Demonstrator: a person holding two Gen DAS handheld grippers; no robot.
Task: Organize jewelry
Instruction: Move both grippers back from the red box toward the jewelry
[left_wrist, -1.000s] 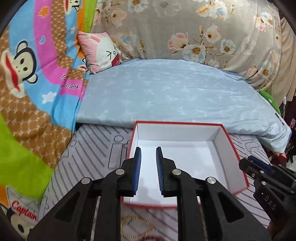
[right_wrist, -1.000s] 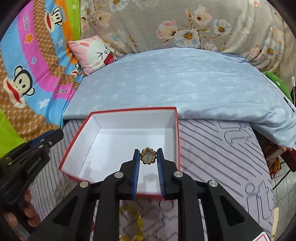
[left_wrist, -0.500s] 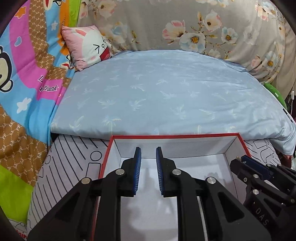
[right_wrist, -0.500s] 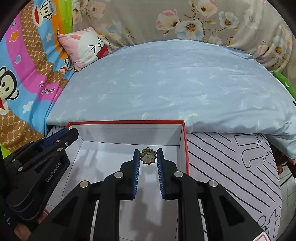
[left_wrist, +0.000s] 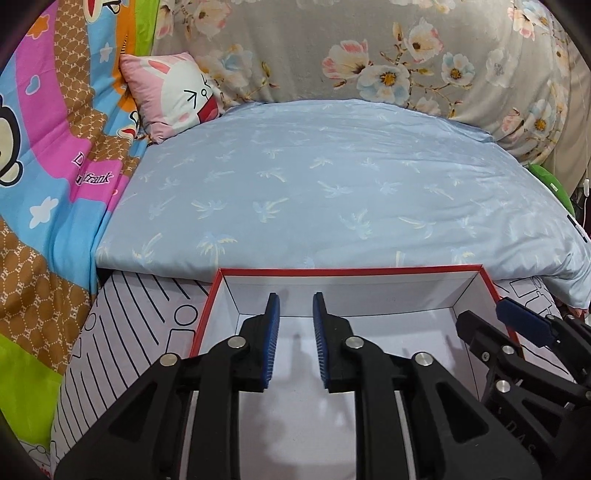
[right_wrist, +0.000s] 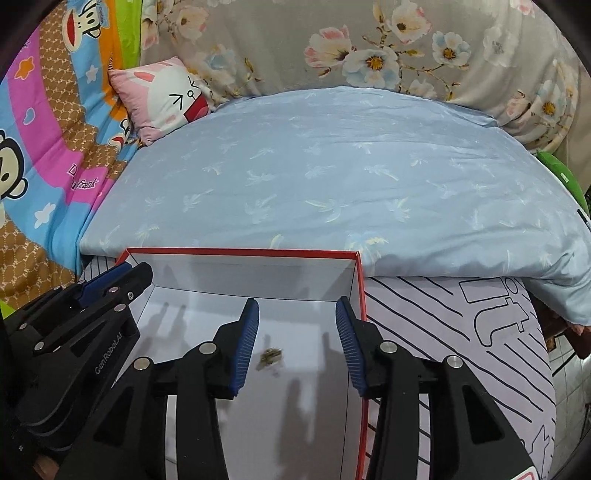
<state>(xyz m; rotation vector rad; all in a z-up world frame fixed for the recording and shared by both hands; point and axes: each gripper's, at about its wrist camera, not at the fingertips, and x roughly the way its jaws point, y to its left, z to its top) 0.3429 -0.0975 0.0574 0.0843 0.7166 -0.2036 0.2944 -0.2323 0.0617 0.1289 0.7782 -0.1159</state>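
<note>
A white box with a red rim (left_wrist: 347, 271) (right_wrist: 243, 251) sits on a striped grey mat. In the right wrist view my right gripper (right_wrist: 297, 308) is open over the box. A small gold flower-shaped jewel (right_wrist: 269, 357), blurred, is below and between its fingers, over the box floor. My left gripper (left_wrist: 296, 301) hangs over the box's left part with a narrow gap between its fingers and nothing in them. Each gripper shows in the other's view: the right one (left_wrist: 517, 325), the left one (right_wrist: 110, 284).
The striped grey mat (right_wrist: 461, 350) lies under the box. A light blue pillow (left_wrist: 332, 192) lies right behind the box. A pink rabbit cushion (left_wrist: 173, 92), a cartoon blanket (left_wrist: 48, 177) on the left and a floral sheet (left_wrist: 369, 48) are beyond.
My right gripper has opened and let go of the gold flower jewel, which now drops toward the box floor. Both grippers have moved forward over the box.
</note>
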